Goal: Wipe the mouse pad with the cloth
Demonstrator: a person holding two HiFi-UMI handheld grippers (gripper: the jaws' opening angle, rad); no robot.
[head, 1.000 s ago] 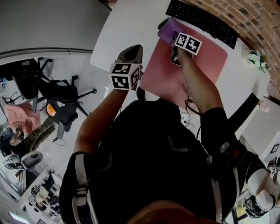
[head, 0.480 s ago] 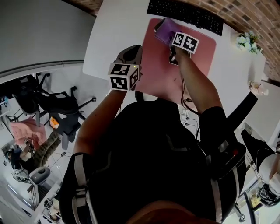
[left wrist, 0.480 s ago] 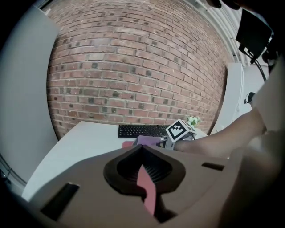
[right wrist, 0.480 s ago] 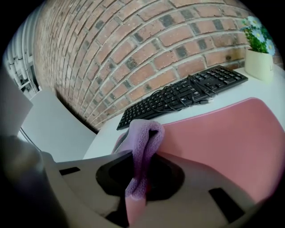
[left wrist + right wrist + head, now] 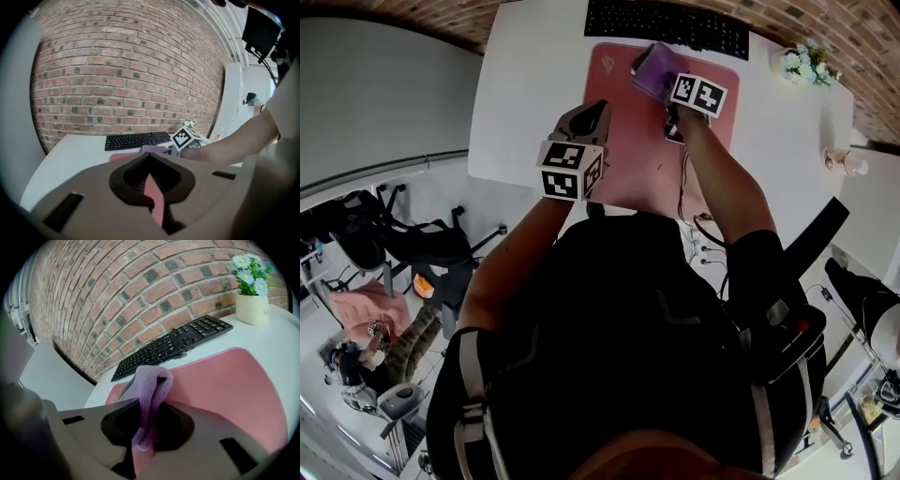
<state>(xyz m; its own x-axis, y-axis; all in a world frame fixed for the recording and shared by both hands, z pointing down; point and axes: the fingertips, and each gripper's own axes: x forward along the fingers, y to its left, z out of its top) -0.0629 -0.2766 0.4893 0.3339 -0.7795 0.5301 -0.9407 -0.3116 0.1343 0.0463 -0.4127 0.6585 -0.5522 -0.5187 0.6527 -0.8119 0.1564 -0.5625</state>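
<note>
**Right tool clamps cloth at far end of pad; left tool empty**

Head view:
- White desk [image 5: 534, 84]. A pink pad [image 5: 628, 141] lies on it, with a black keyboard [image 5: 666, 23] just beyond its far edge.
- Right tool [image 5: 664, 82] is over the pad's far end, with a purple cloth [image 5: 654, 67] bunched at its tip, close to the keyboard.
- Left tool [image 5: 594, 112] is over the pad's left side, well apart from the cloth.
- Flowers [image 5: 806, 64] stand at far right on the desk.

Left tool view:
- Jaws are closed together with nothing between them. Only a thin slit shows, and the pad's pink is visible through it.
- Beyond are the keyboard, the cloth and the right tool's marker cube.

Right tool view:
- Jaws are clenched on a fold of the cloth, which loops up above them and drapes to the left.
- The pad spreads ahead and to the right, with the keyboard past it and the flowers at far right.
- Cannot tell whether the cloth touches the pad.
</note>
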